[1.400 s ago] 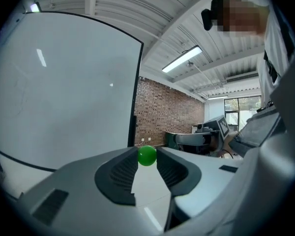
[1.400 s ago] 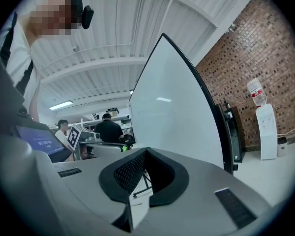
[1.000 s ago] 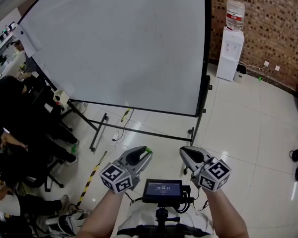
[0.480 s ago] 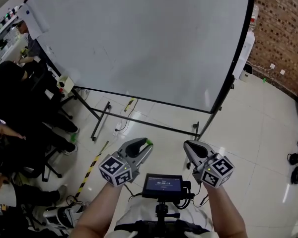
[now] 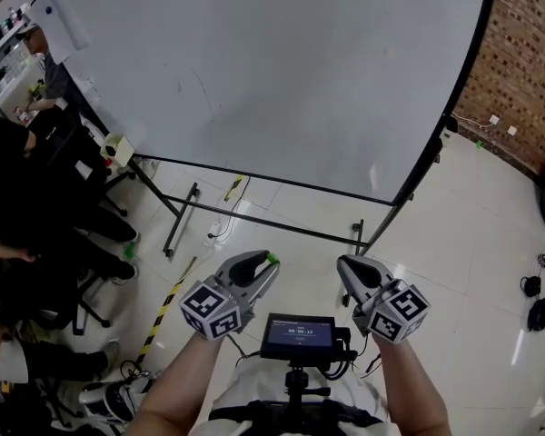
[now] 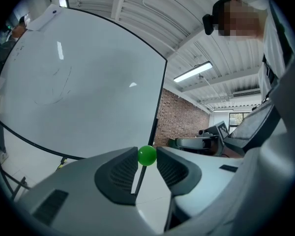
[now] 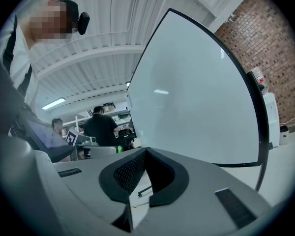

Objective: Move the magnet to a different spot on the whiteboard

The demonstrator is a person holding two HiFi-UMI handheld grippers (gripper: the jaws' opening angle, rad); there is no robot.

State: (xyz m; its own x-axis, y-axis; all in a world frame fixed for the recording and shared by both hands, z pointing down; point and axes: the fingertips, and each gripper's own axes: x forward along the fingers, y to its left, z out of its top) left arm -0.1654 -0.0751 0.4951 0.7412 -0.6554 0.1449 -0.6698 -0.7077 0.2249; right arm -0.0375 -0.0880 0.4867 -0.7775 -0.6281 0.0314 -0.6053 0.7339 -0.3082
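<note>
Tiled floor, big whiteboard on a wheeled stand ahead, brick wall far right.

Left gripper: tips clamped on the green magnet, pinched right at the ends of the pads. It reads as a ball, so no long axis to line up (can't tell which side is the sticking face). Right gripper: jaws together, nothing between them, level with the left and just across the small screen from it.

So the magnet is off the board and in my left hand. The board face lies far and straight ahead of both grippers, with open floor between. The left one does the placing; the right is just along for the ride.

Room to move: board face is almost all bare, with a paper sheet at the far-left top corner and faint pen marks left of centre. Stand rail runs low, below the reach line. Seated people crowd the left side, so centre or right of the board looks like the safer target. The black frame edge bounds it on the right.
</note>
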